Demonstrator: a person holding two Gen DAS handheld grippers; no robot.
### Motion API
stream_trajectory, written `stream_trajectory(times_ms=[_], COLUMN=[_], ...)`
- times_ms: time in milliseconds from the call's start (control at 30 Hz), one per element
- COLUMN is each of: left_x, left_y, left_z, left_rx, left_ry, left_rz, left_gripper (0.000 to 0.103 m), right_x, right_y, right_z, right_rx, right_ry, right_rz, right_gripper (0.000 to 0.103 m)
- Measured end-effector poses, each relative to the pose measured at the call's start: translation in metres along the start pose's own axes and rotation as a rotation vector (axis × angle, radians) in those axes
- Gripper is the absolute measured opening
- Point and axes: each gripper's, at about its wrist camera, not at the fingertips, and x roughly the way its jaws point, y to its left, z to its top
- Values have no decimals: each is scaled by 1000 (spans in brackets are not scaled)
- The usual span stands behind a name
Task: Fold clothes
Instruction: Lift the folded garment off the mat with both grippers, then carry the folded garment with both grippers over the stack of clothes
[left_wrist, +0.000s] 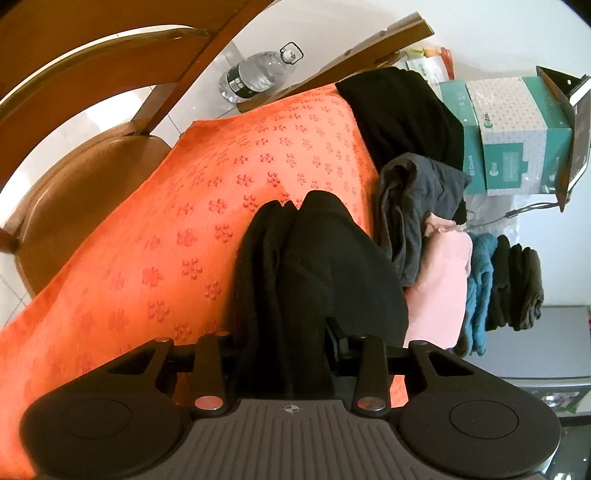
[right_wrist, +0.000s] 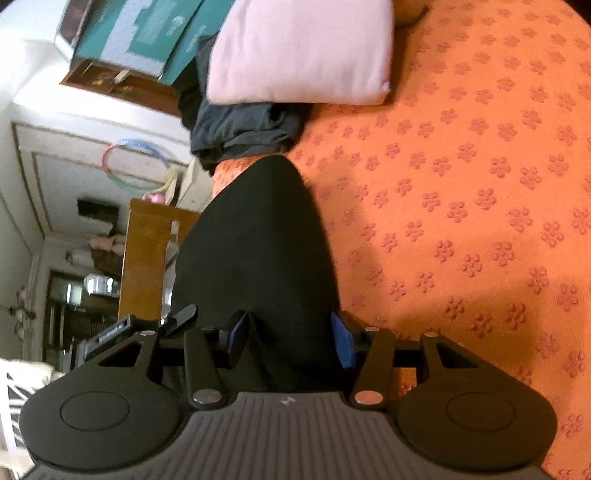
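Note:
A black garment (left_wrist: 317, 266) hangs bunched over the orange patterned tablecloth (left_wrist: 184, 206). My left gripper (left_wrist: 291, 347) is shut on it; the cloth covers the fingers. In the right wrist view the same black garment (right_wrist: 258, 240) runs forward from my right gripper (right_wrist: 291, 339), which is shut on it, blue pads (right_wrist: 341, 343) pressing on either side. The cloth hangs above the tablecloth (right_wrist: 461, 184).
A stack of folded clothes sits at the table's side: grey (left_wrist: 413, 206), pink (left_wrist: 439, 280), blue (left_wrist: 480, 288), dark (left_wrist: 517, 288), and another black piece (left_wrist: 399, 110). Teal boxes (left_wrist: 517, 136), a water bottle (left_wrist: 255, 75) and a wooden chair (left_wrist: 85, 184) stand around.

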Motion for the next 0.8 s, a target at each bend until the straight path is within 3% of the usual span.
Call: stream_trajectory(times_ms=[100,133,300,367,433,567,800], left_x=[-7,-8,-12,-13,-14,-21,-28], left_y=[-2,-2,6,6,6,-20,-90], left_z=[-7,-9,-18,-20,-21,-34,-69], left_rx=[-8,-7,-38,-38,-37,54,215], left_ry=[-7,-10,-21,-25,-30,-58,-104], left_rz=[30,37,30,32,36,73,31], left_gripper=[34,33,34,34,33,30,30], right_x=[1,2,5,7,4,-16,-88], right_y=[-5,-8,1,4,9,30,46], right_z=[1,1,-2,-2,-3,-1,23], right_rx=[-10,-7,-44,-75,-100,-161,-186], right_ry=[14,10,-12,-10,-22,-72,-151], right_rz=[12,-1,-32,-43,-52,-57,-31], right_gripper=[56,51,52,45,27,21,21])
